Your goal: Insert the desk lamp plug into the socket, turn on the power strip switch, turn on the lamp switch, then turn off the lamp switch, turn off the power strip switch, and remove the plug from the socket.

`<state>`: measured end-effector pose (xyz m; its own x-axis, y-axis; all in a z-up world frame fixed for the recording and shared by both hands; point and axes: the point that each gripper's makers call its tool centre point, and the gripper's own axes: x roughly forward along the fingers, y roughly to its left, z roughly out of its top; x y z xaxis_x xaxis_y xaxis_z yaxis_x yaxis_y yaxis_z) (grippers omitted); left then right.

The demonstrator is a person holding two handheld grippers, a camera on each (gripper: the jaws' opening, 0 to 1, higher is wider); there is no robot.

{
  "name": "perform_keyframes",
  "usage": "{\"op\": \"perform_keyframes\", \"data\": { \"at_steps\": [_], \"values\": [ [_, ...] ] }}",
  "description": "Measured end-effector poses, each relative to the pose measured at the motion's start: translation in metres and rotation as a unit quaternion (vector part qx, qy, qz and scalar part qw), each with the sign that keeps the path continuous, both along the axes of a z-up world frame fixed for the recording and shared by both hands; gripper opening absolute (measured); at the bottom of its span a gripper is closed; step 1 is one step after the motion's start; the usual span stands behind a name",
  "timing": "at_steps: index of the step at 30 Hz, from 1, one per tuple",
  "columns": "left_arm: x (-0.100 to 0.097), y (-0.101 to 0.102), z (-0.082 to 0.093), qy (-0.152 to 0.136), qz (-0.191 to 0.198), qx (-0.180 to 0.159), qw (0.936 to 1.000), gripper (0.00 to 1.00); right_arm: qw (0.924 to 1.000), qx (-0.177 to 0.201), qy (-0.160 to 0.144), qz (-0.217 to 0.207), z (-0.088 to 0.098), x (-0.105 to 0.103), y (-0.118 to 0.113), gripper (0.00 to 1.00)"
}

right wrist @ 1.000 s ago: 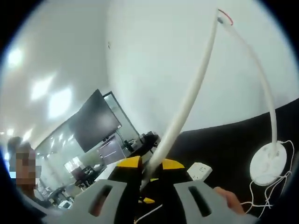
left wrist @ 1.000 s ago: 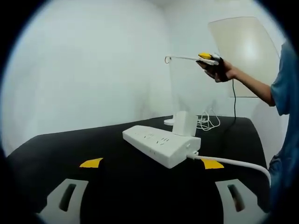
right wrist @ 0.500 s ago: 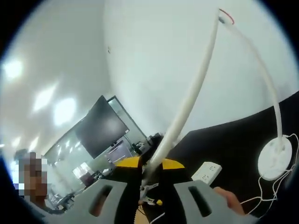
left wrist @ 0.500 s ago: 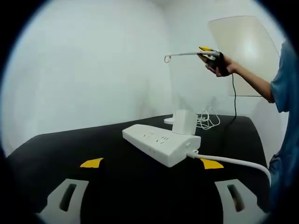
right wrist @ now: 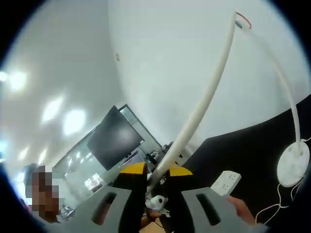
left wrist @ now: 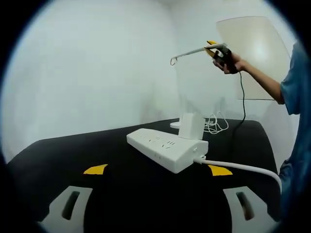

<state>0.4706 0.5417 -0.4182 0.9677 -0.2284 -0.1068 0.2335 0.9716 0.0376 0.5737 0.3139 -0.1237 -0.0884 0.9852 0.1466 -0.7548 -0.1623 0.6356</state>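
A white power strip lies on the black table, with a white plug block standing in its far end. Its cable runs off to the right. My left gripper stays low in front of the strip, open and holding nothing. The white desk lamp's base stands behind the strip. High above, my right gripper is on the thin lamp head. In the right gripper view the lamp head runs between the jaws of my right gripper, which is shut on it. The lamp base and the power strip sit far below.
A person's hand and blue sleeve reach in from the right. A translucent panel leans against the white wall behind the lamp. A coil of thin white cord lies by the lamp base. A dark monitor stands in the room beyond.
My right gripper has risen a little with the lamp head, tilting it upward at the held end. The left gripper, power strip and plug have not moved.
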Motion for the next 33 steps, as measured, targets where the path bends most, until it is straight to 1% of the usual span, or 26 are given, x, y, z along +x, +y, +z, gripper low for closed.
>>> {"op": "perform_keyframes", "data": {
  "at_steps": [4, 7, 12, 18, 23, 27, 28, 29, 33],
  "values": [
    [-0.001, -0.002, 0.000, 0.000, -0.001, -0.001, 1.0000, 0.77, 0.9999, 0.009, 0.003, 0.005, 0.010, -0.005, -0.001, 0.17],
    [-0.001, -0.002, 0.000, 0.000, 0.000, 0.000, 1.0000, 0.77, 0.9997, 0.019, 0.011, 0.008, 0.020, 0.001, -0.003, 0.17],
    [-0.001, -0.002, -0.001, 0.002, -0.001, 0.001, 1.0000, 0.77, 0.9994, 0.027, 0.017, 0.014, 0.030, 0.009, -0.006, 0.18],
    [0.000, -0.001, -0.003, 0.007, -0.001, 0.002, 1.0000, 0.76, 0.9982, 0.050, 0.024, 0.024, 0.048, 0.008, -0.007, 0.18],
    [-0.001, -0.003, -0.003, 0.010, -0.001, 0.002, 0.9999, 0.76, 0.9970, 0.066, 0.028, 0.030, 0.064, 0.015, -0.011, 0.19],
    [-0.003, -0.006, -0.003, 0.014, -0.003, 0.005, 0.9999, 0.76, 0.9971, 0.060, 0.029, 0.037, 0.065, 0.017, -0.012, 0.19],
    [-0.003, -0.006, -0.003, 0.016, -0.003, 0.004, 0.9999, 0.76, 0.9975, 0.054, 0.024, 0.039, 0.064, 0.017, -0.012, 0.19],
    [-0.002, -0.005, -0.004, 0.018, 0.000, 0.002, 0.9998, 0.76, 0.9976, 0.052, 0.022, 0.039, 0.062, 0.008, -0.009, 0.19],
    [-0.001, -0.003, -0.005, 0.021, 0.003, 0.005, 0.9998, 0.76, 0.9977, 0.051, 0.020, 0.041, 0.064, 0.009, -0.009, 0.19]
  ]
}}
